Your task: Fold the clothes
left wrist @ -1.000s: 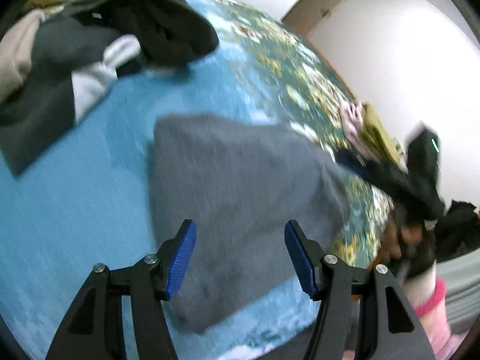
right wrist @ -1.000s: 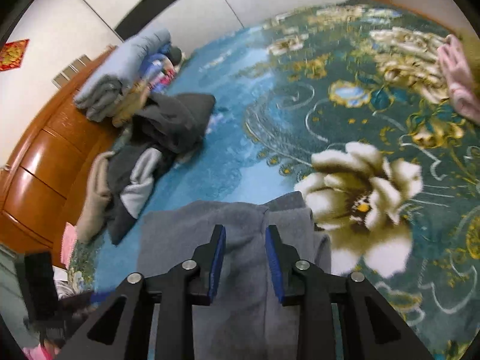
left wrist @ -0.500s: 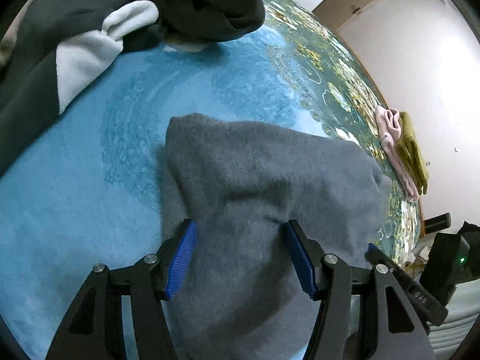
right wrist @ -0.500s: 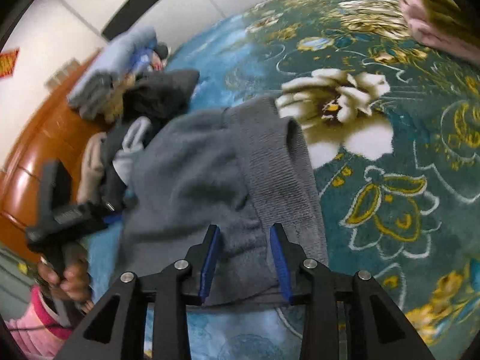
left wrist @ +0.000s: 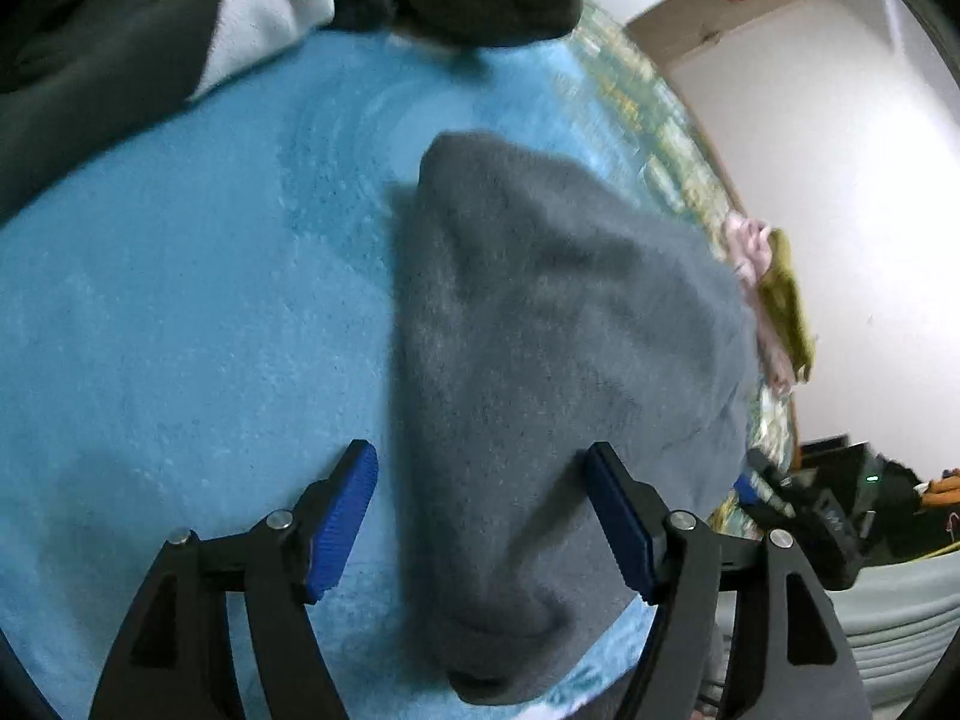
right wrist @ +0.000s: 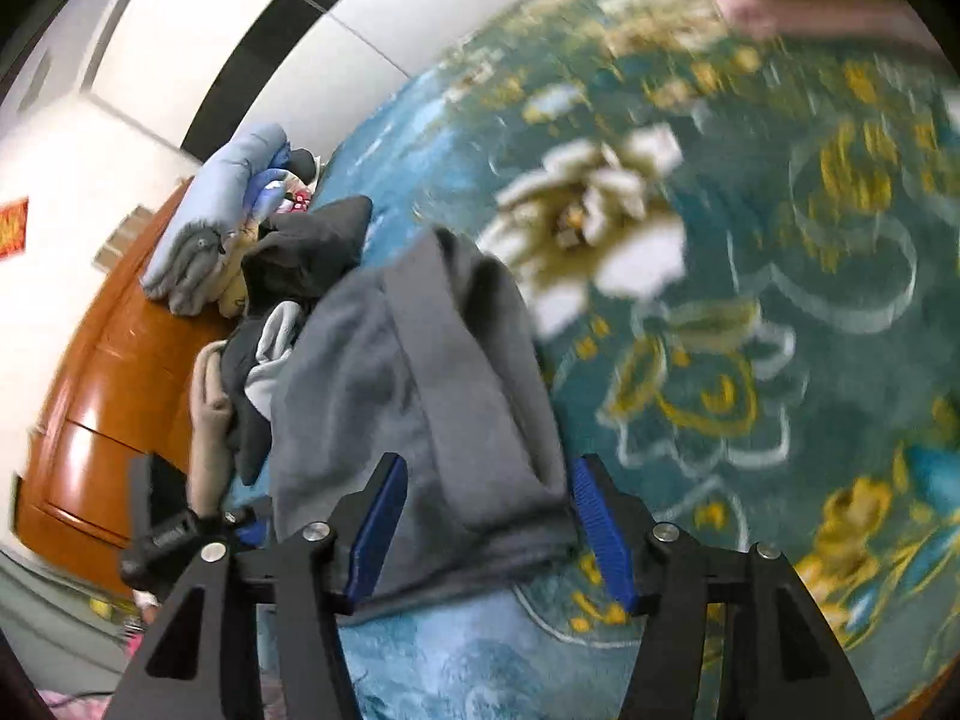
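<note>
Left wrist view: the left gripper (left wrist: pixel 480 525) is held low over the blue bedspread (left wrist: pixel 180 330), jaws spread wide, with the folded grey garment (left wrist: pixel 540 360) lying between and beyond them, ungripped. Right wrist view: the right gripper (right wrist: pixel 489 531) is angled down at the garment's near edge, jaws spread either side of its fold; a pile of clothes (right wrist: pixel 270 276) is seen beyond.

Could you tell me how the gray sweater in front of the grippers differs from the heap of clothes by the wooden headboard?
The gray sweater lies folded into one compact bundle; the heap of clothes is loose and jumbled. The sweater is a single mid-gray piece, while the heap mixes dark, pale gray, beige and light blue items. Both rest on the teal floral blanket.
</note>
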{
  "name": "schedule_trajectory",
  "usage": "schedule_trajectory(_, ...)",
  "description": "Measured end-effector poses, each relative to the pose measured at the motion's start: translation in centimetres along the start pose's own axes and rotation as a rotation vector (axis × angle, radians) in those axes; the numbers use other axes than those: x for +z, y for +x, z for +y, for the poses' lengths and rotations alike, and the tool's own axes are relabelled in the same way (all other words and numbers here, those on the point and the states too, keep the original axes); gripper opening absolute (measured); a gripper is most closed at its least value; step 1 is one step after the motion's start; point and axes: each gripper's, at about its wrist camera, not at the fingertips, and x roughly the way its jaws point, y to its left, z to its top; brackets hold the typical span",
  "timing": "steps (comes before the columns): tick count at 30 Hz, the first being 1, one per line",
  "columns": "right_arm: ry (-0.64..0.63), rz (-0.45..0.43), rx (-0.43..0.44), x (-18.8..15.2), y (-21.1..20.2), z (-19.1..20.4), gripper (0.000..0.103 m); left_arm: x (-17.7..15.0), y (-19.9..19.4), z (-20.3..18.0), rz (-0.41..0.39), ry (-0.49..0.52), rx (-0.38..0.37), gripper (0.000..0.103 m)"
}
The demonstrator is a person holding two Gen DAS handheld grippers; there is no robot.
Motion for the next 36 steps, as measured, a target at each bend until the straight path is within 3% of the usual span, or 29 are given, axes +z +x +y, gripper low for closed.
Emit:
schedule_trajectory(2, 0.050, 0.018, 0.037, -0.3, 0.6, -1.1, 0.067, -0.1, 0.0, 0.2, 0.002, -0.007, -0.037, 0.086)
schedule_trajectory(9, 0.119, 0.018, 0.143, 0.9, 2.6, -2.3, 0.070, 1.1, 0.1, 2.4, 0.028, -0.190, -0.166, 0.087)
schedule_trajectory(12, 0.148, 0.018, 0.197, 1.9, 3.4, -2.7, 0.070, 1.4, 1.1, 2.2, 0.059, -0.195, -0.242, 0.087)
schedule_trajectory(17, 0.154, 0.034, 0.239, 2.7, 4.3, -2.6, 0.070, 1.7, 2.1, 1.8, 0.059, -0.184, -0.255, 0.085)
schedule_trajectory(22, 0.136, 0.039, 0.294, 2.2, 4.7, -2.6, 0.069, 1.2, 2.1, 3.1, 0.046, -0.246, -0.298, 0.069)
schedule_trajectory(27, 0.160, 0.038, 0.281, 3.4, 6.2, -2.6, 0.064, 1.2, 1.8, 2.4, 0.042, -0.213, -0.260, 0.067)
schedule_trajectory(30, 0.120, 0.052, 0.245, 3.7, 6.8, -1.6, 0.062, 1.1, 1.8, 2.3, 0.038, -0.208, -0.222, 0.052)
schedule_trajectory(32, 0.103, 0.066, 0.222, 3.5, 7.1, -1.2, 0.049, 0.9, 1.5, 2.2, 0.029, -0.206, -0.211, 0.040)
schedule_trajectory(36, 0.150, 0.054, 0.235, 2.9, 6.7, -1.5, 0.034, 1.0, 0.7, 1.2, 0.007, -0.156, -0.180, 0.024)
